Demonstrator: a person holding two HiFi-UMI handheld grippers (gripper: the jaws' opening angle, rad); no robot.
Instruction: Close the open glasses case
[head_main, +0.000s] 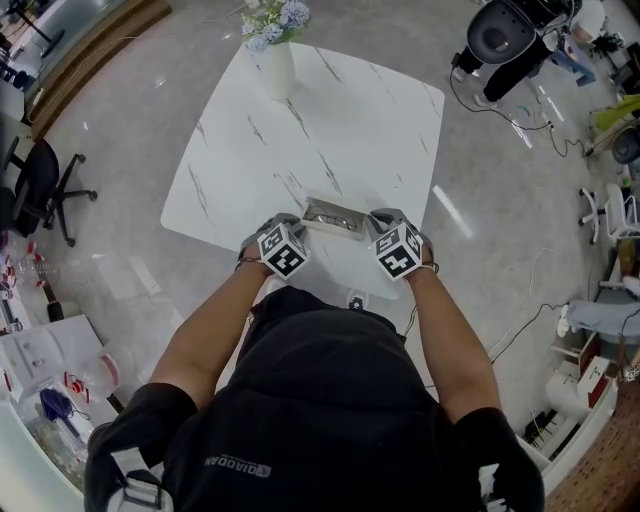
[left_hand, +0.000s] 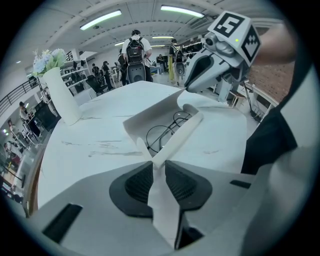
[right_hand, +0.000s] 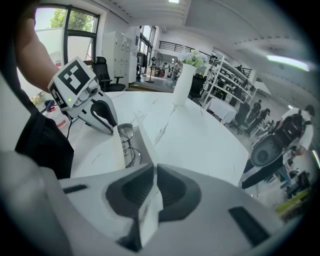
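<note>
The glasses case (head_main: 335, 217) lies open near the table's front edge, white outside and grey inside. In the left gripper view, wire-framed glasses (left_hand: 167, 132) rest in its tray. My left gripper (left_hand: 158, 169) is shut on a white flap at the case's left end (left_hand: 172, 142). At the other end, my right gripper (right_hand: 152, 175) is shut on another white flap of the case (right_hand: 145, 145), and the glasses (right_hand: 129, 145) show just beyond it. From the head view, the left gripper (head_main: 293, 230) and right gripper (head_main: 376, 230) flank the case. Each gripper view shows the opposite gripper: the right gripper (left_hand: 220, 55) and the left gripper (right_hand: 87, 102).
A white vase of flowers (head_main: 274, 55) stands at the far edge of the white marble table (head_main: 340, 110). An office chair (head_main: 40, 185) is on the floor to the left, and a black machine with cables (head_main: 505, 45) at the upper right. People stand far behind (left_hand: 134, 60).
</note>
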